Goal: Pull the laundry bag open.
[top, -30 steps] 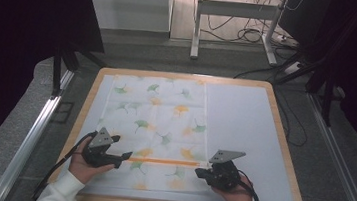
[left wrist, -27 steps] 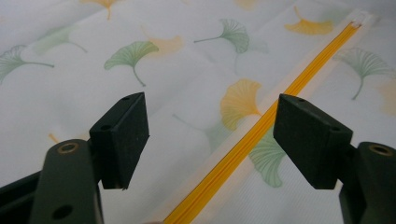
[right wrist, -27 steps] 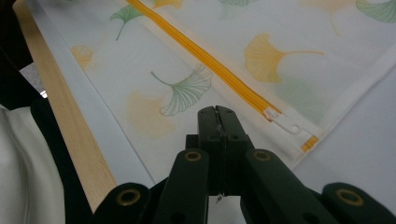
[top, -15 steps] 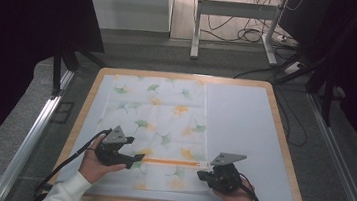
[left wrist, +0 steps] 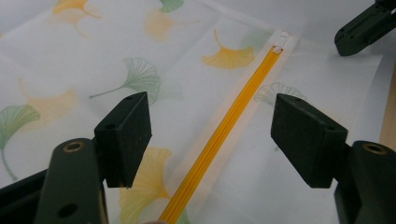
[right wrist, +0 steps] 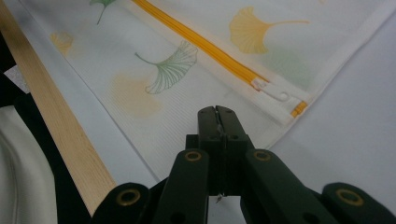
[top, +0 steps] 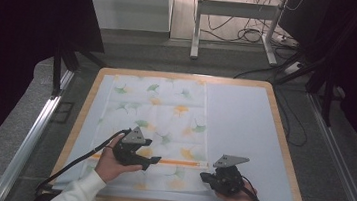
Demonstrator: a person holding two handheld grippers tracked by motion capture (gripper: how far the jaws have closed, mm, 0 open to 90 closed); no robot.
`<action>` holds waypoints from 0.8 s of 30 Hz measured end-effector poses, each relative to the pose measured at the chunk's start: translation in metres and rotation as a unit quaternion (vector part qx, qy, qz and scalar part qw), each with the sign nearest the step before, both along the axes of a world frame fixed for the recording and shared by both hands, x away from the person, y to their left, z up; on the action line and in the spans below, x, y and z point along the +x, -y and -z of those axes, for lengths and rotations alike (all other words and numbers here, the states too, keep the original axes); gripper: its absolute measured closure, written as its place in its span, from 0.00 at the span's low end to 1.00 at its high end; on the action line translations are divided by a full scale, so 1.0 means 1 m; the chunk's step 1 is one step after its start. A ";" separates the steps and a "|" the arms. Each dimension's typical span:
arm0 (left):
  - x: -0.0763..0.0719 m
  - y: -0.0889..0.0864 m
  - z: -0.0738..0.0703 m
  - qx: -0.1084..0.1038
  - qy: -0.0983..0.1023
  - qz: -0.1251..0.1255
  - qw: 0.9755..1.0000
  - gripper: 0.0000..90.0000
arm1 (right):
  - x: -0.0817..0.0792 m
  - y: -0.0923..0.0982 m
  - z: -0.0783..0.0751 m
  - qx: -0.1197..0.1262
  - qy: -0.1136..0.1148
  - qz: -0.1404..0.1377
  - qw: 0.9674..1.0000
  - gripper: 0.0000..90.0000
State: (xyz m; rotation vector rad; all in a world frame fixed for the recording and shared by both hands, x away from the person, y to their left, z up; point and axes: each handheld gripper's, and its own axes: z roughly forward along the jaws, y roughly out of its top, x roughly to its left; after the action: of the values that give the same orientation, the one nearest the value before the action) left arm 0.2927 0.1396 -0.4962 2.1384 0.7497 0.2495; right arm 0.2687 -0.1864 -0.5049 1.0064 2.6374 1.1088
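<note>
A white mesh bag (top: 165, 114) printed with ginkgo leaves lies flat on the pale mat (top: 244, 127). An orange zipper (top: 180, 162) crosses its near end. My left gripper (top: 155, 161) hovers over the zipper's middle. In the left gripper view it (left wrist: 210, 135) is open, one jaw on each side of the zipper (left wrist: 233, 116). The white zipper pull (left wrist: 279, 44) sits at the far end. My right gripper (top: 204, 176) is shut, its tip (right wrist: 217, 116) resting on the bag's corner just short of the pull (right wrist: 278, 94).
The table's wooden rim (top: 282, 141) frames the mat, with the near rim (right wrist: 51, 126) close beside my right gripper. The right half of the mat is bare. Metal rails (top: 32, 135) run along the table, and cables (top: 253, 35) lie on the floor behind.
My left gripper has slid rightward along the zipper, from the bag's left edge toward its middle. The right gripper has stayed in place.
</note>
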 end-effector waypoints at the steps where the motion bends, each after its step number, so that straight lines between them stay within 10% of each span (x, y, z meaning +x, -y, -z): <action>1: 0.000 0.002 0.000 0.000 0.000 0.002 1.000 0.32 | 0.000 0.000 0.001 -0.001 -0.002 0.001 1.000 0.99; 24: 0.007 0.026 0.009 0.004 -0.004 0.022 1.000 0.34 | 0.004 -0.001 0.005 -0.018 -0.004 0.006 1.000 0.99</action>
State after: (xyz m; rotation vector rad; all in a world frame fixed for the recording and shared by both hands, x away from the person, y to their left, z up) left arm 0.2995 0.1132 -0.5052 2.1609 0.7073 0.2217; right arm 0.2724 -0.1853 -0.5099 1.0211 2.6443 1.0531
